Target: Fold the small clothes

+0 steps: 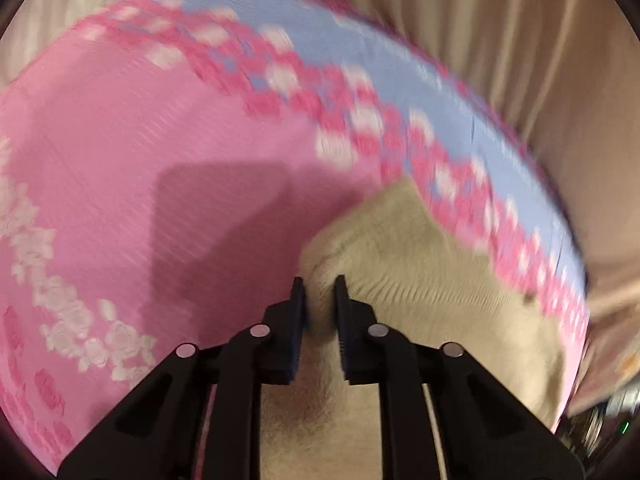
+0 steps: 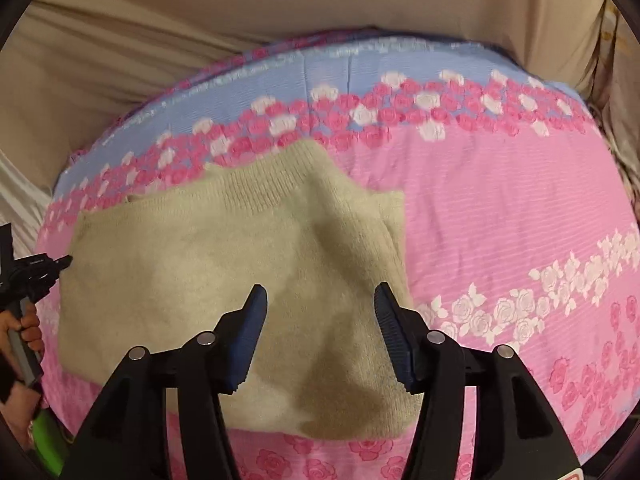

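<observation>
Down at the left gripper (image 1: 319, 280), the two black jaws stand narrow, pinched on a raised fold at the edge of the sweater (image 1: 420, 280); the knit bulges up between the pads. In the right wrist view this same gripper (image 2: 66, 261) shows small at the sweater's left edge, with the hand (image 2: 30, 326) that carries it wrapped round a grey handle at the frame's border. The right gripper (image 2: 320, 298) hangs over the sweater (image 2: 200, 256) with its jaws spread wide; the blue pads (image 2: 252, 340) press on nothing, and the cloth lies flat beneath the gap. The sweater, cream and fuzzy, lies folded into a rough rectangle, its ribbed hem turned toward the far side. It rests on a pink sheet (image 2: 500, 208) printed with rows of white and deeper pink roses, with a blue band (image 2: 280, 80) along the far edge. Beyond that band hangs beige cloth (image 2: 160, 20) in loose folds. The left wrist view is blurred, so the sheet's pattern smears there.
</observation>
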A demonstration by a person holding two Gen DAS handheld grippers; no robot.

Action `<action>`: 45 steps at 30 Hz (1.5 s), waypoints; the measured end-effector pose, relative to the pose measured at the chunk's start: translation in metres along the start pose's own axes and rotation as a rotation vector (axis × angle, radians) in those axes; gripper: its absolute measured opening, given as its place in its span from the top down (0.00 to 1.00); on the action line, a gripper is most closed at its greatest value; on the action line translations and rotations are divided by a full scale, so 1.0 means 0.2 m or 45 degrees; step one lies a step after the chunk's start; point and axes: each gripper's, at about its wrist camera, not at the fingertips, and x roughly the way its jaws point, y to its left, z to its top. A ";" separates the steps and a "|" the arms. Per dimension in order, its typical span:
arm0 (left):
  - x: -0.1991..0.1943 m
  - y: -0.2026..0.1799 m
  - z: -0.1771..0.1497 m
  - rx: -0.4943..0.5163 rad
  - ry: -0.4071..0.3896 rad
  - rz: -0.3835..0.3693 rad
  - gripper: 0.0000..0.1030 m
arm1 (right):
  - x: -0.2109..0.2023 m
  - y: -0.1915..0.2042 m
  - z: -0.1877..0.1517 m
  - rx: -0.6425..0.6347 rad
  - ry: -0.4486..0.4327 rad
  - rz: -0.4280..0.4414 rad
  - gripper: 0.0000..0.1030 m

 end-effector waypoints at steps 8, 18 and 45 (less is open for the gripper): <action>-0.32 -0.11 -0.23 0.184 -0.098 0.074 0.45 | 0.04 -0.02 -0.22 -0.112 0.118 -0.071 0.58; -0.27 -0.19 -0.63 0.273 0.054 0.155 0.45 | 0.12 0.03 -0.28 -0.181 0.147 -0.095 0.58; -0.13 0.32 -0.51 -0.304 0.140 -0.262 0.12 | 0.29 -0.22 -0.24 0.327 0.141 0.293 0.27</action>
